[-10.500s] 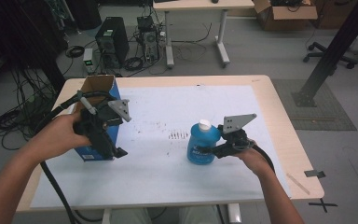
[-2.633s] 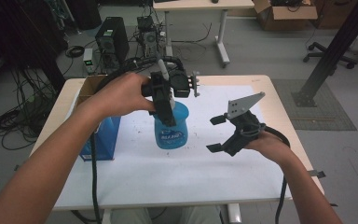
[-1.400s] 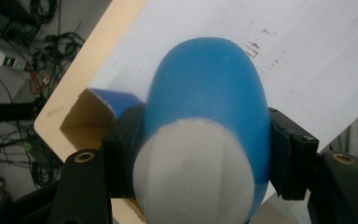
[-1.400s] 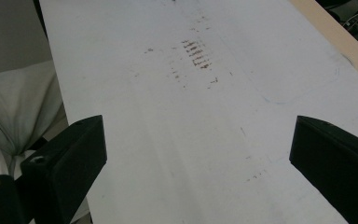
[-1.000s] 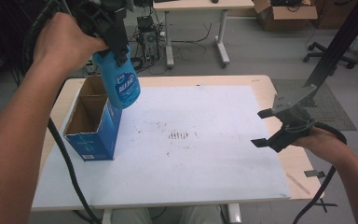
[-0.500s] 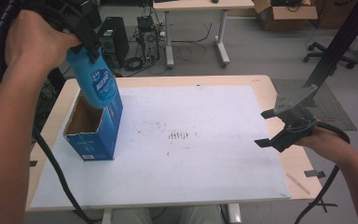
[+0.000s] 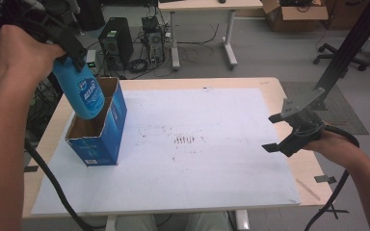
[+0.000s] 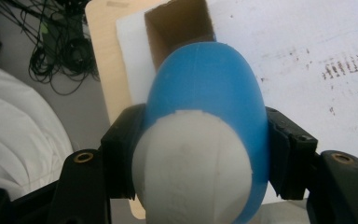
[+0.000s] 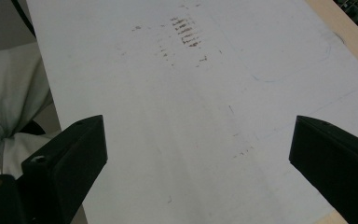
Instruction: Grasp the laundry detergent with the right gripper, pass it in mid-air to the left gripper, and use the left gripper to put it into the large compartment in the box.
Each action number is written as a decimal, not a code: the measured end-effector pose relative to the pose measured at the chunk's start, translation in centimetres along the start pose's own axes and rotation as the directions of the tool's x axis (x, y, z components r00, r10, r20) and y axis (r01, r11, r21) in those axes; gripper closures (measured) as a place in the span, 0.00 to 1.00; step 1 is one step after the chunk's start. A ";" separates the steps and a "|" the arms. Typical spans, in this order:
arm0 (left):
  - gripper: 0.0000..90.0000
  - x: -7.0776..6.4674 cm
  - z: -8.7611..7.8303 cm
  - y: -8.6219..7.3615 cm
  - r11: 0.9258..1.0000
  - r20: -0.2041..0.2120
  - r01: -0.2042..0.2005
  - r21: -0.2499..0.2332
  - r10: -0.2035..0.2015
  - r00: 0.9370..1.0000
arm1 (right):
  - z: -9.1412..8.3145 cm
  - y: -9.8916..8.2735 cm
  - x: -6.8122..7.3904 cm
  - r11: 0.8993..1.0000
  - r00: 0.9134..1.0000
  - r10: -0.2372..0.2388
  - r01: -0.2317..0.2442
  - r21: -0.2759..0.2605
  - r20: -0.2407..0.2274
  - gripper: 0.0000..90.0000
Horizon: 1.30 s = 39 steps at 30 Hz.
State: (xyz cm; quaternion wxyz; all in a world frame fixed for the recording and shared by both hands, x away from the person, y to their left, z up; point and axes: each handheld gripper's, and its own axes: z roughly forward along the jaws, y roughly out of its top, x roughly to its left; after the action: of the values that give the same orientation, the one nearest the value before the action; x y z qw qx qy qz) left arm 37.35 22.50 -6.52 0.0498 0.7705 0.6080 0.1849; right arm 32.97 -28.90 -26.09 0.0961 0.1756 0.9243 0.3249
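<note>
A blue bottle (image 7: 85,94) with a white cap (image 8: 191,172) hangs tilted, its base over the open top of a blue cardboard box (image 7: 99,131) at the table's left side. My left gripper (image 7: 71,54) is shut on the bottle near its cap, with the black fingers (image 8: 127,140) pressed on both sides. In the left gripper view the brown inside of the box (image 8: 179,28) lies beyond the bottle (image 8: 209,93). My right gripper (image 7: 270,133) stands open above the right edge of the white sheet, nothing between its fingers (image 9: 74,149).
A white sheet (image 7: 212,159) with dark smudges (image 7: 184,140) covers most of the wooden table (image 7: 270,89). Computer towers (image 7: 111,43), cables and another desk (image 7: 202,6) stand on the floor behind. Tape marks (image 7: 323,179) lie at the right edge.
My left gripper has carried the bottle left and slightly down, from beside the box's far end to over its opening. The right gripper has stayed where it was.
</note>
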 end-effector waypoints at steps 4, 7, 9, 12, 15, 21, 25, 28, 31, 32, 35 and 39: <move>0.43 0.5 0.5 -0.2 0.999 -0.014 0.033 0.002 -0.033 0.999 | 0.3 -0.1 0.0 1.000 1.000 -0.001 0.001 0.002 -0.004 0.04; 0.43 0.9 1.0 -0.4 0.998 -0.017 0.055 0.001 -0.055 0.998 | 0.4 -0.2 0.0 1.000 1.000 0.002 -0.002 0.007 -0.004 0.04; 0.43 1.1 1.3 -0.5 0.998 -0.016 0.063 0.005 -0.063 0.998 | 0.4 -0.3 -0.1 1.000 1.000 0.006 -0.006 0.007 -0.002 0.04; 0.43 1.2 1.8 -0.6 0.997 -0.019 0.075 -0.001 -0.075 0.997 | 0.3 -0.4 -0.1 1.000 1.000 0.008 -0.008 0.007 0.001 0.04; 0.43 1.2 2.5 -0.6 0.997 -0.027 0.074 -0.004 -0.074 0.997 | 0.3 -0.4 -0.1 1.000 1.000 0.009 -0.009 0.003 0.003 0.04; 0.43 1.4 4.1 -0.9 0.997 -0.032 0.079 -0.010 -0.080 0.996 | 0.5 -0.6 -0.2 1.000 1.000 0.012 -0.012 0.009 0.001 0.04; 0.43 1.5 5.5 -1.2 0.996 -0.035 0.085 -0.006 -0.085 0.996 | 0.5 -0.8 -0.2 1.000 1.000 0.016 -0.016 0.011 0.001 0.04; 0.43 1.6 6.5 -1.3 0.996 -0.034 0.092 -0.003 -0.092 0.995 | 0.5 -1.0 -0.2 1.000 1.000 0.020 -0.020 0.014 0.002 0.04; 0.43 1.6 7.6 -1.5 0.996 -0.034 0.092 -0.002 -0.092 0.995 | 0.5 -1.1 -0.3 1.000 1.000 0.027 -0.027 0.016 0.004 0.04; 0.43 1.5 7.9 -1.5 0.996 -0.034 0.089 0.001 -0.089 0.995 | 0.5 -1.2 -0.3 0.999 1.000 0.028 -0.028 0.016 0.005 0.04; 0.43 1.4 8.9 -1.5 0.996 -0.030 0.087 0.003 -0.087 0.996 | 0.6 -1.3 -0.5 0.999 0.999 0.035 -0.035 0.020 0.005 0.04; 0.43 1.2 10.1 -1.6 0.996 -0.013 0.090 0.004 -0.090 0.996 | 1.0 -1.3 -0.4 0.999 0.999 0.034 -0.034 0.028 0.002 0.04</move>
State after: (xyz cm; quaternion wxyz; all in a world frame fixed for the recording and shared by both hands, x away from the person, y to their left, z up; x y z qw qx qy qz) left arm 39.60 25.60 -16.14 0.0523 0.7411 0.6430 0.1862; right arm 33.31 -29.48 -27.65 0.0887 0.1927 0.9256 0.3135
